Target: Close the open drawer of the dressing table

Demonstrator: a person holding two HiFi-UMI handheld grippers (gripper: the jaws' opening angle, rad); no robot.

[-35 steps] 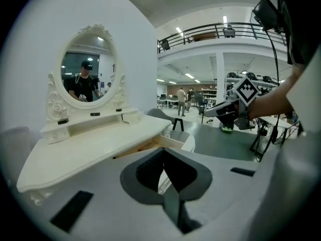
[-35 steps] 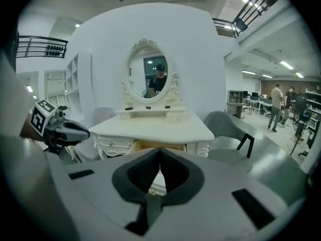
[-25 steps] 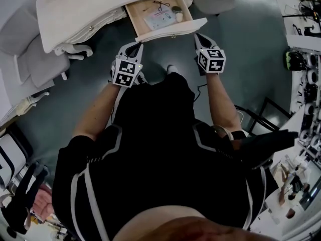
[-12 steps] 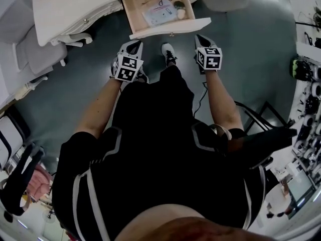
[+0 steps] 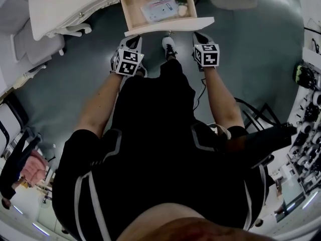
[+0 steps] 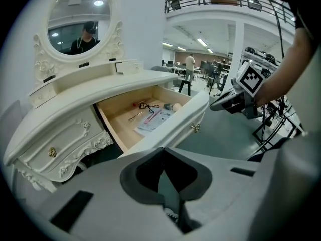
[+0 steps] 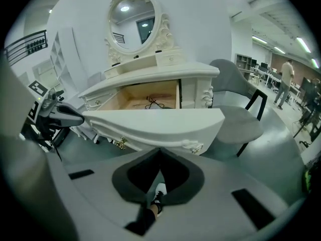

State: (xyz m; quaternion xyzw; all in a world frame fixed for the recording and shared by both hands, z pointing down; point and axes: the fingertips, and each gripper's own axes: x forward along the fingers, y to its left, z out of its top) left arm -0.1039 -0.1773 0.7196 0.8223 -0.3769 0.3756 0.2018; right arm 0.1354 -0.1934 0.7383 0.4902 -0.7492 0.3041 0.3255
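The drawer (image 5: 134, 6) of the dressing table (image 5: 65, 4) is seen pulled well out. Its wooden floor is exposed, with a leaflet (image 5: 158, 10), a small jar (image 5: 181, 3) and a dark wiry tool lying in it. Its white front (image 5: 170, 26) is turned toward the person. Both tools are held low and just short of that front, one toward each end. It is judged that this is done so that a push can be spread evenly and the drawer kept from skewing.

The left gripper (image 5: 134, 40) is shown in its own view with jaws brought together and nothing between them. The front is seen beyond the tips, and no contact can be made out. The right gripper (image 5: 198, 35) is likewise closed and empty, and the front's curved face fills its view just ahead of the tips.

Closed jaws are presumably chosen because no grasp is needed: joined tips serve as a blunt pushing pad. The brass knob (image 6: 194, 127) is left alone, being of use mainly for pulling.

The task is judged barely begun, as the drawer has yet to be driven in by its whole exposed length. A steady, even push would be called for, so that the loose contents are not jolted
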